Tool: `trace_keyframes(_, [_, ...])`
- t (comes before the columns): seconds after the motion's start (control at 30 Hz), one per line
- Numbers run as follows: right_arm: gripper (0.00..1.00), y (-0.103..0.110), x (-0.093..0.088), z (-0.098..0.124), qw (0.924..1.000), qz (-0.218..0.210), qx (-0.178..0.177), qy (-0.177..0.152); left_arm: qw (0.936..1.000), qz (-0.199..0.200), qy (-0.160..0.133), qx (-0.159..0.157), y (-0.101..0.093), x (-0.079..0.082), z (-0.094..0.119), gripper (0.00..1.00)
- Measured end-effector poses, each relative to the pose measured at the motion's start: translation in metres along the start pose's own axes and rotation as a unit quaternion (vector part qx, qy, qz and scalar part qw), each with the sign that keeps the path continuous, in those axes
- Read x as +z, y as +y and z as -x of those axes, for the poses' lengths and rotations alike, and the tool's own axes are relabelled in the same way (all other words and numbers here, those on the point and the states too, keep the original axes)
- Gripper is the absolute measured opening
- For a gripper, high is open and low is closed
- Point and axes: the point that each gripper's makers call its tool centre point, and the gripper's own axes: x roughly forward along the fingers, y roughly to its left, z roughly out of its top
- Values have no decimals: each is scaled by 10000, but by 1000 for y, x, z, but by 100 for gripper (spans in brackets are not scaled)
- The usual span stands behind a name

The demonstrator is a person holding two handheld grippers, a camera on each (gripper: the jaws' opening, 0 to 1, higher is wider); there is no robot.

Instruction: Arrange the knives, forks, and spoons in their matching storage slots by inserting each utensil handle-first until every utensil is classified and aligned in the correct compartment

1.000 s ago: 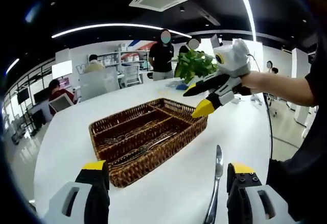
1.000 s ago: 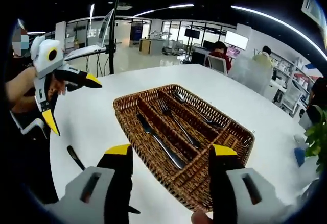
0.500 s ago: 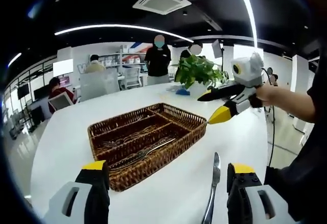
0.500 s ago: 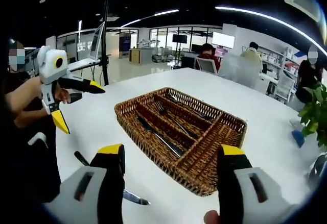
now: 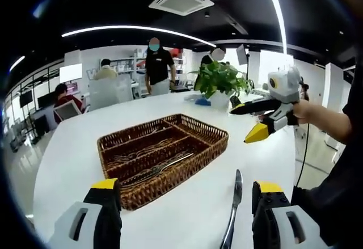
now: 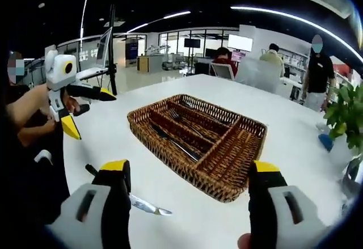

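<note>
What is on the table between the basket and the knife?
Nothing. In the right gripper view, bare white table lies between the basket and the knife lying on the table. The left gripper view shows the same bare gap.

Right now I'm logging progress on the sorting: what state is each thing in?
Wicker tray: on the table, utensils lying in its slots.
Knife: loose on the table, outside the tray.
Left gripper: open, empty.
Right gripper: open, empty.
Potted plant: upright.
</note>
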Motion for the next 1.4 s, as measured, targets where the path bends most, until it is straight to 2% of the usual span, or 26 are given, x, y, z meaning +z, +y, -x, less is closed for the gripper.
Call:
trace_keyframes(0.17, [96, 3, -7, 7, 9997, -215, 66, 51, 10000, 61, -42, -34, -1, 1, 3, 100])
trace_keyframes(0.3, [99, 6, -9, 11, 9998, -196, 78, 44, 9999, 81, -85, -34, -3, 1, 6, 100])
trace_keyframes(0.7, [99, 12, -8, 16, 9995, -305, -29, -27, 9994, 300, -159, 18, -2, 5, 11, 100])
trace_keyframes(1.4, [99, 14, -14, 23, 9994, -335, -45, 10, 9996, 158, -233, -45, -12, 7, 12, 100])
